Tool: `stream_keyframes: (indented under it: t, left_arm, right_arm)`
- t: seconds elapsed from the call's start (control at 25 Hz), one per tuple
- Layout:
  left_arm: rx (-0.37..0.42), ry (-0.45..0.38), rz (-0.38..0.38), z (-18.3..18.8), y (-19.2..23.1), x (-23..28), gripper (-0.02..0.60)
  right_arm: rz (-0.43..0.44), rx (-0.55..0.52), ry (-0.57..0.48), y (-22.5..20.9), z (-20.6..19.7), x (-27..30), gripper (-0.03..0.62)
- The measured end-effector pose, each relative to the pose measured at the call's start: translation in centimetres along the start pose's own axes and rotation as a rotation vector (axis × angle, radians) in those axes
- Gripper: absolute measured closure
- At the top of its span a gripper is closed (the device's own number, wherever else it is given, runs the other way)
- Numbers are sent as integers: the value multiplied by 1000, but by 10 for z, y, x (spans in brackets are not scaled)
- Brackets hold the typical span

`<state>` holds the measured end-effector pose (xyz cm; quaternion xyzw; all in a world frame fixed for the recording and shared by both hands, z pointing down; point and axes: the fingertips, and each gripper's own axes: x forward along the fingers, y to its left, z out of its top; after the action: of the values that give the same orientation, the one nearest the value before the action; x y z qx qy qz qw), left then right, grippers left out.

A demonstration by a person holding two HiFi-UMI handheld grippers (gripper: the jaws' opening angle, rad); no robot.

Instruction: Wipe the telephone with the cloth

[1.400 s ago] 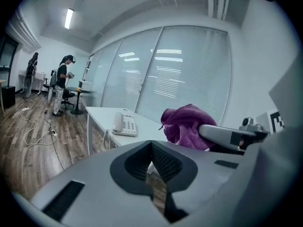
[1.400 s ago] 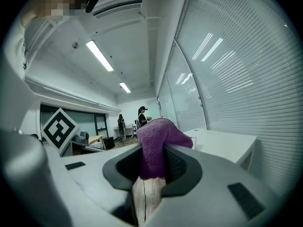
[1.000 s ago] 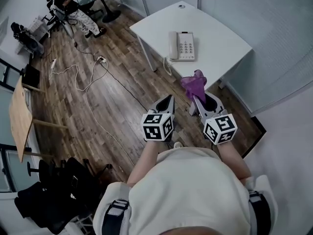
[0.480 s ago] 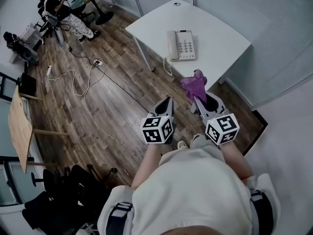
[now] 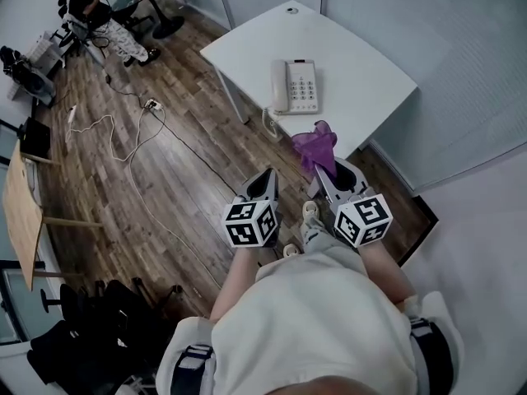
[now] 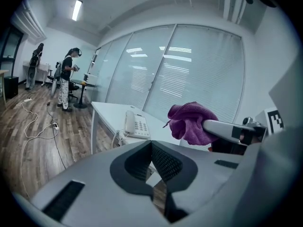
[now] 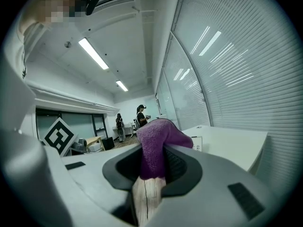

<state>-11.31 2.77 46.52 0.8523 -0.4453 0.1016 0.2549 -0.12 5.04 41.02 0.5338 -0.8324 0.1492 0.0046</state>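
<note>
Head view: a white worktop (image 5: 362,52) lies at 12 o'clock, and the telephone (image 5: 295,86) rests flat near its 6 o'clock edge with the handset on its cradle. The left gripper (image 5: 268,177) and the right gripper (image 5: 323,175) hang side by side above the wooden floor (image 5: 165,188), near the worktop's edge and apart from the telephone. The purple cloth (image 5: 313,145) bunches out of the right gripper's tip toward 12 o'clock. Loose cables (image 5: 123,130) trail over the floor at 10 o'clock, and a person (image 5: 90,6) stands at 11 o'clock. Left gripper view: the fingers (image 6: 165,163) are pressed together with nothing between them; the telephone and worktop show beyond them at 12 o'clock, the cloth at 2 o'clock. Right gripper view: the fingers are clamped on the cloth, whose free end rises above them; the worktop shows at 3 o'clock.
</note>
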Motion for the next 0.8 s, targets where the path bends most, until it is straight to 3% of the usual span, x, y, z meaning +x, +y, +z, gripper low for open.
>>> stream_keyframes:
  t: [0.6, 0.8]
  left_arm:
    - [2, -32, 58, 74, 18, 98, 561]
    - [-4, -45, 77, 76, 20, 115, 561]
  right_arm:
    - [57, -19, -55, -90, 67, 93, 496]
    - [88, -48, -58, -103, 72, 107, 496]
